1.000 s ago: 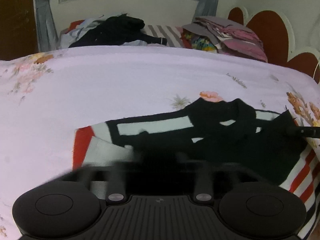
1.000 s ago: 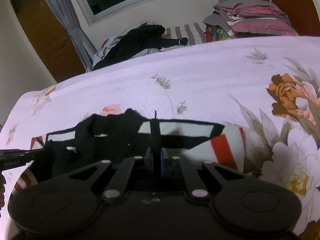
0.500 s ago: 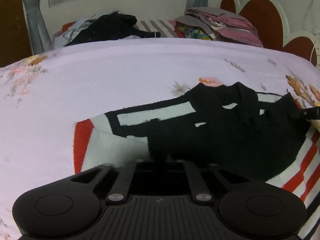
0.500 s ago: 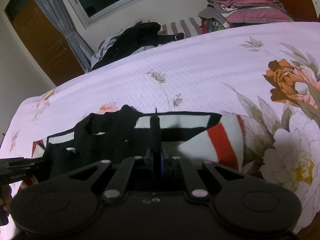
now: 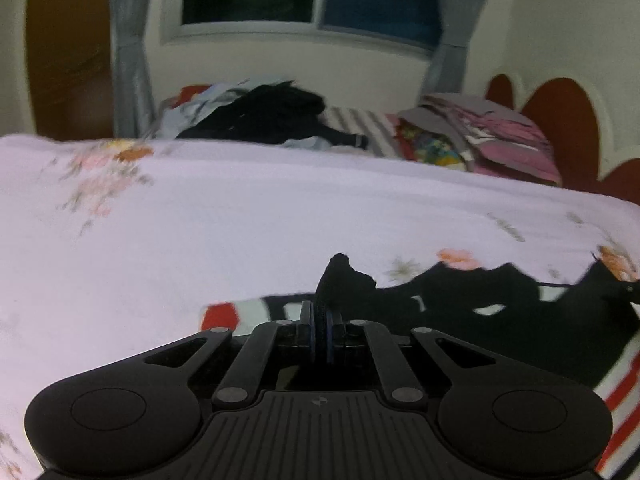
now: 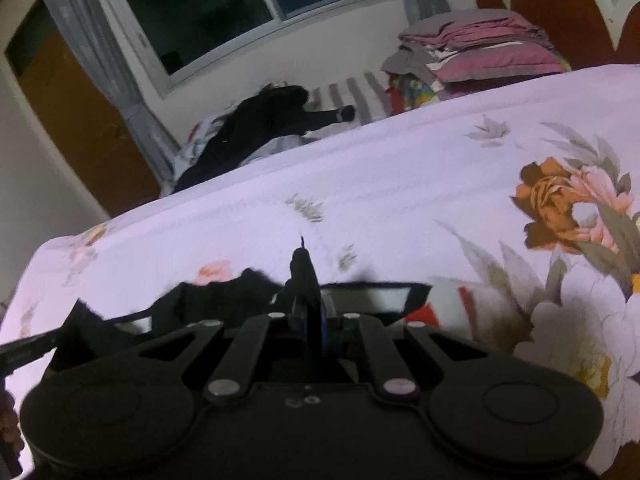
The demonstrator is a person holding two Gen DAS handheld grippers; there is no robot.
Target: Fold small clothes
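Both grippers pinch the sweater, which lies crosswise ahead of them on the bed.

The black sweater (image 5: 520, 312) with its white and red stripes runs long axis side to side on the floral bedspread (image 5: 280, 208), between the two hands. The left gripper (image 5: 320, 320) is clamped on a raised tuft of black knit; the right gripper (image 6: 314, 312) likewise grips a black fold, though motion blur leaves its hold less certain.
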